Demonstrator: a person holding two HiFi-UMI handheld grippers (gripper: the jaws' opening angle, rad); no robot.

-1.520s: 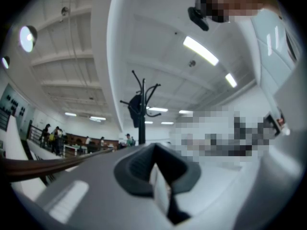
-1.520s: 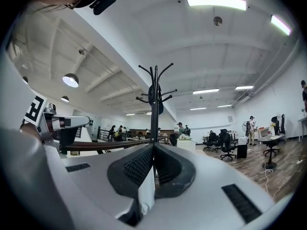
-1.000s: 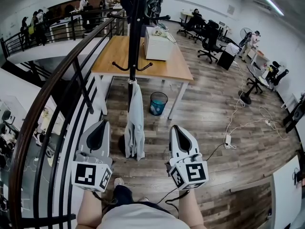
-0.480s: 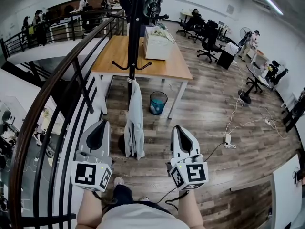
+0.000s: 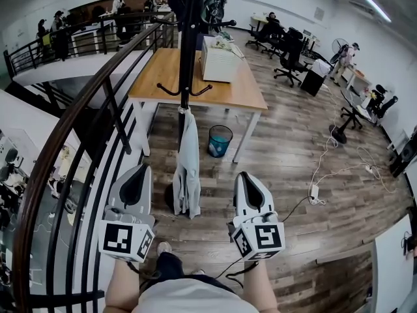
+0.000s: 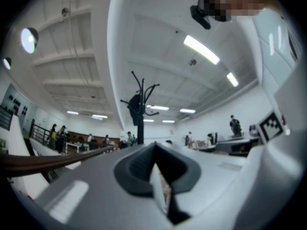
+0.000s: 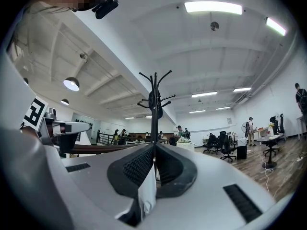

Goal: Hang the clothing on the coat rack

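Observation:
A black coat rack (image 5: 188, 51) stands in front of me. A pale grey garment (image 5: 187, 168) hangs from one of its low hooks and reaches down near the floor. My left gripper (image 5: 139, 167) is to the left of the garment and my right gripper (image 5: 242, 174) to its right, both apart from it. Both have their jaws together with nothing held. In the left gripper view the rack (image 6: 140, 116) rises above the shut left gripper (image 6: 154, 145), with a dark item on its upper hooks. In the right gripper view the rack (image 7: 154, 107) stands straight behind the shut right gripper (image 7: 154, 146).
A dark curved stair railing (image 5: 78, 122) runs along my left. Behind the rack are a wooden table (image 5: 169, 83) with a white box (image 5: 218, 60), and a blue bin (image 5: 219, 140) under it. Cables (image 5: 319, 175) trail over the floor at right. Office chairs (image 5: 290, 54) and people are farther back.
The head view has shifted slightly. Both grippers and the hanging garment stay where they were.

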